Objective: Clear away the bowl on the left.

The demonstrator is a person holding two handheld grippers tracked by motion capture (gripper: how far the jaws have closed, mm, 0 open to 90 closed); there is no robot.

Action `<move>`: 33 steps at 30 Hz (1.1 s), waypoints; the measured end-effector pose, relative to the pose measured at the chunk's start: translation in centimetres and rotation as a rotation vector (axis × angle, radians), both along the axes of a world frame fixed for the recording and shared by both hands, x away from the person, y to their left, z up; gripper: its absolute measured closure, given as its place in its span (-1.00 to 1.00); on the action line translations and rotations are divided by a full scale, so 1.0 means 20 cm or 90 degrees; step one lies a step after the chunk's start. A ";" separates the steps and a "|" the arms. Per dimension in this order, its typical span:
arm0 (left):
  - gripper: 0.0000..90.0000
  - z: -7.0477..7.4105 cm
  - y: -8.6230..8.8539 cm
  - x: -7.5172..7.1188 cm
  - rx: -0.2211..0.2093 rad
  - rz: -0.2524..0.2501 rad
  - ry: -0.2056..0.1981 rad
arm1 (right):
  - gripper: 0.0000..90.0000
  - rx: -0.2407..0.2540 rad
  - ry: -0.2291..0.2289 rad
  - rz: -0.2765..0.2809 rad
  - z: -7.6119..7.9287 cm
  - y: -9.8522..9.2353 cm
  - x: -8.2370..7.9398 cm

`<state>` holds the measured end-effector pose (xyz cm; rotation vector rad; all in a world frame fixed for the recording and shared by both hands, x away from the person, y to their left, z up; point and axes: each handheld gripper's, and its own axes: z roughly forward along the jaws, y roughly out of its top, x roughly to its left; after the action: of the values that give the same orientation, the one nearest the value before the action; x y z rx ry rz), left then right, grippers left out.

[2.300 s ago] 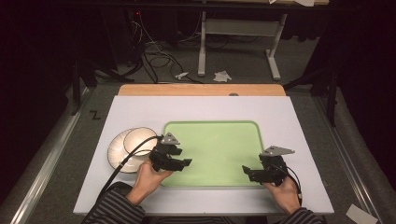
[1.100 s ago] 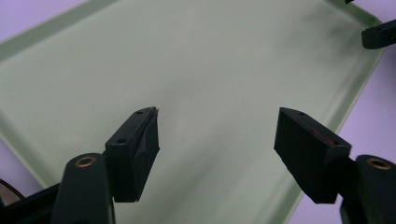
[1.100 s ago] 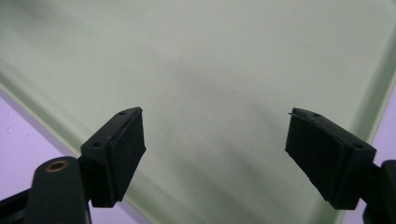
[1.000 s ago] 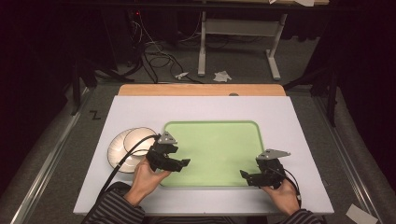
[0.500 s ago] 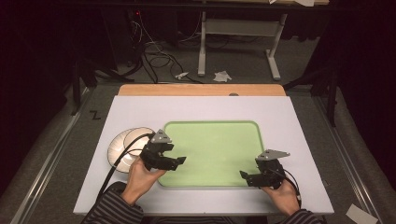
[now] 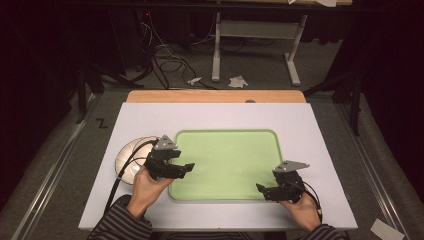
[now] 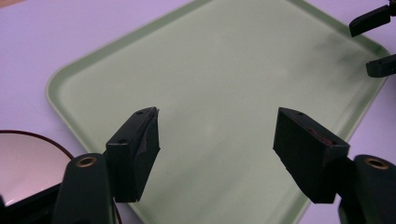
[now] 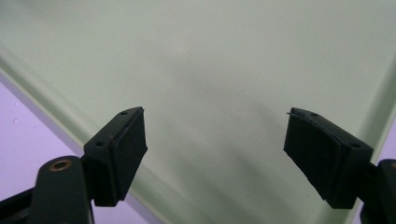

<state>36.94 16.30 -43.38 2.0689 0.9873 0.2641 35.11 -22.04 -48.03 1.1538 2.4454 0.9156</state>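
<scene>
From above, the left gripper (image 6: 187, 166) is hovering at the near left corner of the green tray (image 6: 227, 145), jaws gaping, a white plate (image 6: 129, 157) just behind it. The right gripper (image 6: 261, 189) is sitting at the tray's near right corner.

Along the left gripper (image 7: 215, 140), the tray (image 7: 215, 70) is lying beneath empty, spread jaws.

Along the right gripper (image 8: 215, 140), jaws are standing wide over the tray (image 8: 210, 60).
</scene>
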 end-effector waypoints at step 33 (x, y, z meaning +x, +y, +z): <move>-0.34 0.04 0.14 0.04 -0.026 0.060 -0.013 | -0.48 -0.003 0.006 0.006 -0.01 0.00 0.00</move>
<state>37.71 19.00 -42.58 1.9823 1.0718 0.3104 35.16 -22.00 -48.13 1.1479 2.4609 0.9084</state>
